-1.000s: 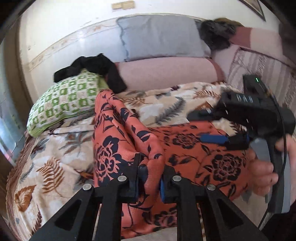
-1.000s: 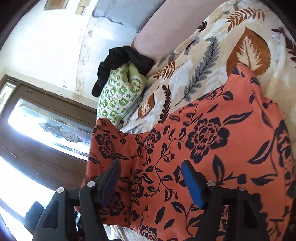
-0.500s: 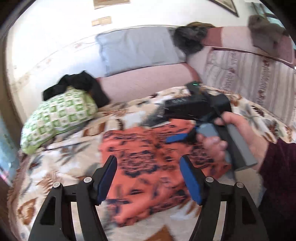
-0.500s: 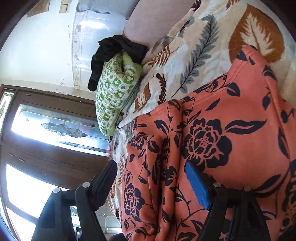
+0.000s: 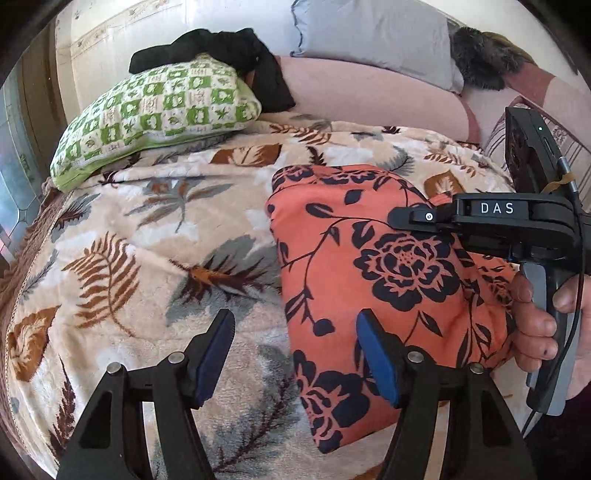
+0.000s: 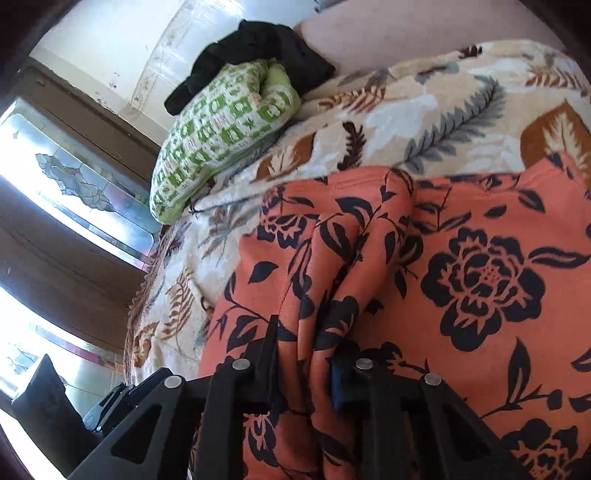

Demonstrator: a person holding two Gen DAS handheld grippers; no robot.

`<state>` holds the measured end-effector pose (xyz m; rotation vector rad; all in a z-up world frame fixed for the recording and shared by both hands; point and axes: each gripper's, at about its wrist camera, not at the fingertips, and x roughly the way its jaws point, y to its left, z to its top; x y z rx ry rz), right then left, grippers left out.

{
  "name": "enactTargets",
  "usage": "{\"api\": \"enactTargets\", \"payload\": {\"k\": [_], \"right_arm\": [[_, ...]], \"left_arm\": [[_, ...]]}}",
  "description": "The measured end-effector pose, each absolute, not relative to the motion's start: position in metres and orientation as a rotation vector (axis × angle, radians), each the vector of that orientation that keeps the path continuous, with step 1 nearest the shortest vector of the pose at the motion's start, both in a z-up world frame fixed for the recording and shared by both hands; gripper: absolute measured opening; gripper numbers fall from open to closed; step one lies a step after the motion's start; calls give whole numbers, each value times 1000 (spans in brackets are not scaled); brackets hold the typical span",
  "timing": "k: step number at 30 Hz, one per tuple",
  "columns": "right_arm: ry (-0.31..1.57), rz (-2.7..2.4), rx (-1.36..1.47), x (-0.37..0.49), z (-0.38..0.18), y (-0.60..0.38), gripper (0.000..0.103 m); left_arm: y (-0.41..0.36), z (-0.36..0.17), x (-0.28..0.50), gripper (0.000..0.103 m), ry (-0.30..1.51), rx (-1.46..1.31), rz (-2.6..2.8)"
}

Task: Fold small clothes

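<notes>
On the bed, the orange floral garment (image 5: 388,266) lies folded over the leaf-print blanket (image 5: 155,236), sitting to the right of the left wrist view with its near edge running down toward the bottom. The left gripper (image 5: 295,360) hangs above it with its jaws spread wide, nothing between them: the left blue pad sits over bare blanket, the right one over the garment's near left portion. Over on the right, the right gripper (image 6: 303,363) is low on the cloth, and its jaws are clenched on a raised fold of the orange floral garment (image 6: 461,280), the fabric bunching up into a ridge that runs away from the fingertips. In the left wrist view that same right gripper (image 5: 413,218) reaches in from the right edge, its black body marked DAS, with the person's right hand (image 5: 539,325) wrapped around the handle. Far left, a green checked pillow (image 5: 155,114) rests at the blanket's far edge with a black cloth (image 5: 236,51) draped over its top, and a grey cushion (image 5: 373,33) leans against the wall behind the pink bolster (image 5: 369,96).
</notes>
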<state>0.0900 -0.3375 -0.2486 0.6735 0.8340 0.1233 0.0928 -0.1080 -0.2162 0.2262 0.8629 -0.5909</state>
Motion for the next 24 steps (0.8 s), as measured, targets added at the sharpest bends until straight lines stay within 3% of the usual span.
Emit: {"api": "enactTargets", "payload": {"k": [7,12,14,20,24], "right_arm": [[637,-34,671,31,-203,-403,20],[819,-202,788,5,-255,-461,20],[953,-135,877,8,-283,-474,25],[877,-136,841,-8,-254,-480,29],[819,-101,791,-23,-231,-466,29]], "left_arm": [[-179,-184,86,70,807,265,-746],[-222,-236,81,76,986,332,-768],[-227,-247,68,79,947,424,-721],[-206,-232,76,79,979,355,-727],[-188,-218,79,79,868,357,-654]]}}
